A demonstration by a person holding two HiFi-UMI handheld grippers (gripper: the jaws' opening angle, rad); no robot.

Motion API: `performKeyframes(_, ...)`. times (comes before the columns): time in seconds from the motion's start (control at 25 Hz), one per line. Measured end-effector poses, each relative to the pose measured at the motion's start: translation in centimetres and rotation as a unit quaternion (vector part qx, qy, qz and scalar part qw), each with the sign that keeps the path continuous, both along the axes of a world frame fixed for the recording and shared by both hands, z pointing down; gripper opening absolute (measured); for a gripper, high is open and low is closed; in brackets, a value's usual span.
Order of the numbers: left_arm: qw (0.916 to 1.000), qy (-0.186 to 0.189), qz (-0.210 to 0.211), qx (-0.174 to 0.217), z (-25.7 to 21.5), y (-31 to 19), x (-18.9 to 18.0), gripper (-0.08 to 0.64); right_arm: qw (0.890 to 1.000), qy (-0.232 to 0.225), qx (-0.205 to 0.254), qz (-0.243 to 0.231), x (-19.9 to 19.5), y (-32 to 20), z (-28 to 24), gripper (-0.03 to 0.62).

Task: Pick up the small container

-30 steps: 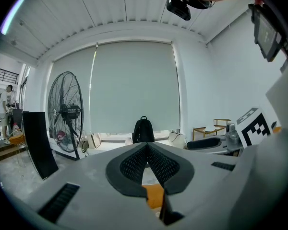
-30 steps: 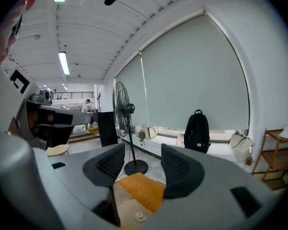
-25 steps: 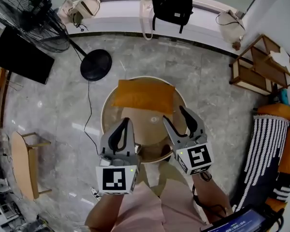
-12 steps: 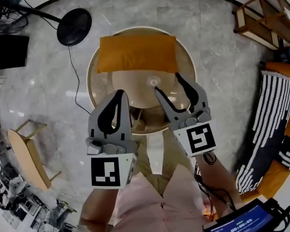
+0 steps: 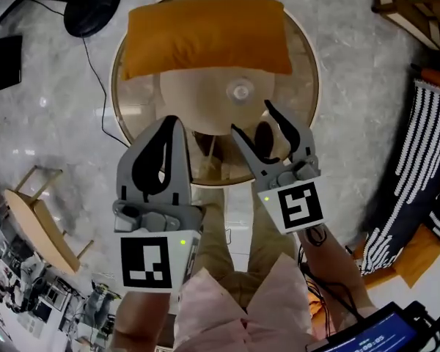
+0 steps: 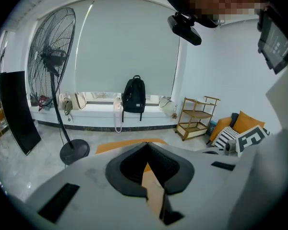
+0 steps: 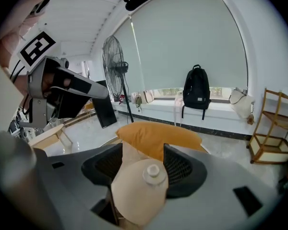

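A small pale round container (image 5: pixel 240 92) sits at the middle of the beige top of a round table (image 5: pixel 308 116). In the right gripper view the container (image 7: pixel 151 172) shows between the jaws, a little ahead of them. My right gripper (image 5: pixel 252 119) is open over the table's near part, just short of the container and not touching it. My left gripper (image 5: pixel 171 122) hovers at the table's near left edge with its jaws together and nothing in them; in the left gripper view the left gripper (image 6: pixel 146 144) has its tips meeting.
An orange cushion (image 5: pixel 205 31) lies across the table's far side, behind the container. On the floor are a fan base (image 5: pixel 92 2) at far left, a wooden stool (image 5: pixel 37 226) at left, a striped cushion (image 5: pixel 418 160) and a wooden shelf (image 5: pixel 418 6) at right.
The head view has tipped down and closed in, so the table looks larger. Both grippers have moved forward over the table's near edge, the right one nearer the container.
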State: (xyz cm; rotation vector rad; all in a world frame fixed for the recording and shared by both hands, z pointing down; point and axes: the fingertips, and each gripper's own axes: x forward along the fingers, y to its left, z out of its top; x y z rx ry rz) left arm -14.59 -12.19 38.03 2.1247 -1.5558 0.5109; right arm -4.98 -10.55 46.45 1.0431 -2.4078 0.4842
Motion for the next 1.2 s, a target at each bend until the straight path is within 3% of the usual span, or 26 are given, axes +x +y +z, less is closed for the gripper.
performKeyframes(0.2, 0.9998, -0.003, 0.012, -0.016, 3.9, 0.0, 0.4, 0.012, 1.000, 0.010, -0.008, 0.009, 0.1, 0.7, 4.3, 0.275)
performKeyframes(0.44, 0.9991, 0.001, 0.023, -0.035, 8.7, -0.2, 0.6, 0.012, 0.998, 0.054, 0.012, -0.003, -0.5, 0.5, 8.9, 0.324)
performKeyframes(0.64, 0.9987, 0.004, 0.023, -0.046, 11.6, -0.3, 0.1, 0.012, 0.998, 0.064, 0.010, 0.025, -0.4, -0.3, 11.9, 0.365)
performKeyframes(1.04, 0.9981, 0.012, 0.022, -0.057, 12.5, 0.3, -1.0, 0.012, 0.997, 0.071, 0.024, 0.022, -2.3, -2.3, 13.6, 0.403)
performKeyframes(1.2, 0.9972, 0.013, 0.016, -0.072, 14.0, 0.4, -3.8, 0.012, 0.995, 0.089, 0.032, 0.010, -5.1, -3.0, 15.1, 0.403)
